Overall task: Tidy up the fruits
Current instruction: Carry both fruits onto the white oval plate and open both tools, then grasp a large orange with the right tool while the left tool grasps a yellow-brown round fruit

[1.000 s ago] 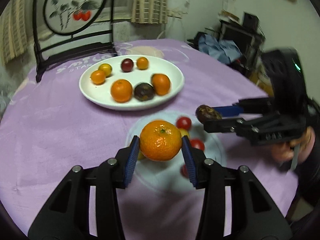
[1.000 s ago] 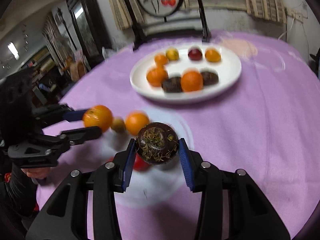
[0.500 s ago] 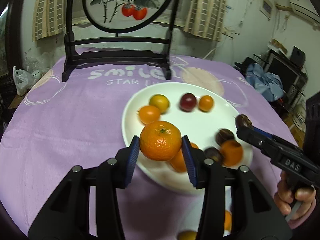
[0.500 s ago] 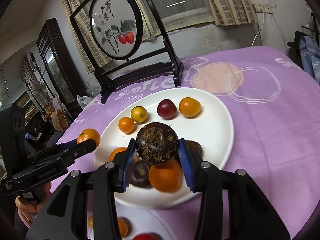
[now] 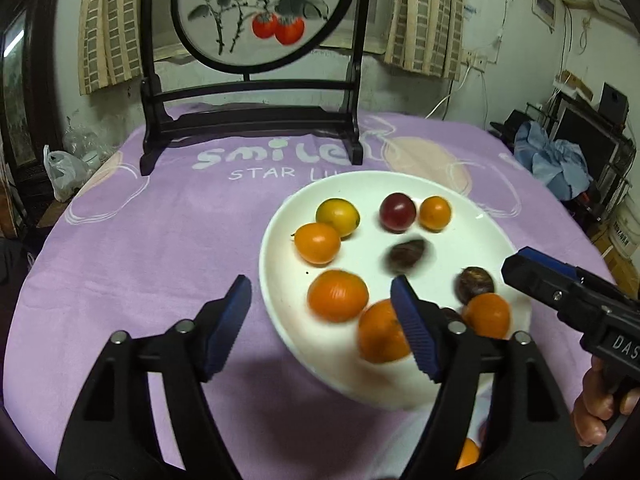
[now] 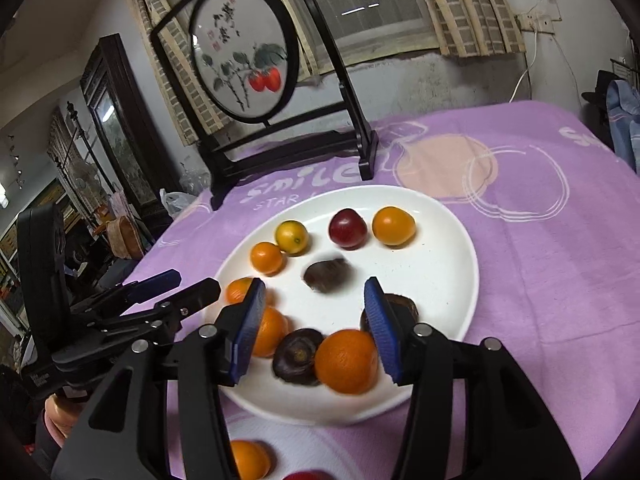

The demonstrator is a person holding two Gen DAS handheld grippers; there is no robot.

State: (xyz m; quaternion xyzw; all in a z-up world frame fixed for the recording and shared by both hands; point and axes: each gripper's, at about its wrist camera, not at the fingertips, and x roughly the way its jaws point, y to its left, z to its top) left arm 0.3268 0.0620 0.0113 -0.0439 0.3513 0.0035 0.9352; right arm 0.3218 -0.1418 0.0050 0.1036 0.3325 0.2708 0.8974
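The white plate point(image 5: 280, 344) sits on the tabletop point(image 5: 160, 248), which is covered in a purple cloth printed with "smile" lettering. At its far side lie a yellow-green citrus point(image 5: 338, 216), a dark red plum point(image 5: 397, 213) and a small orange fruit point(image 5: 435, 213). Nearer are a small orange point(image 5: 317, 243), a blurred dark passion fruit point(image 5: 407, 255) near the plate's middle, a blurred mandarin point(image 5: 338, 296), a second blurred mandarin point(image 5: 380, 336) partly behind a blue pad, another dark fruit point(image 5: 475, 285) and one more orange point(image 5: 487, 315).

The left tongs point(image 5: 320, 312) are spread wide and hold nothing, poised over the plate's near-left rim. The right tongs point(image 6: 314, 330) are likewise spread and empty above the plate's near side, with a dark fruit point(image 6: 298, 356) and an orange point(image 6: 347, 361) between and below the pads.

More fruit point(image 6: 250, 464) lies on the cloth in front of the plate. Behind the plate stands a dark wooden screen point(image 5: 260, 12) with a round painting of red fruits; curtained windows and cluttered shelves ring the room.
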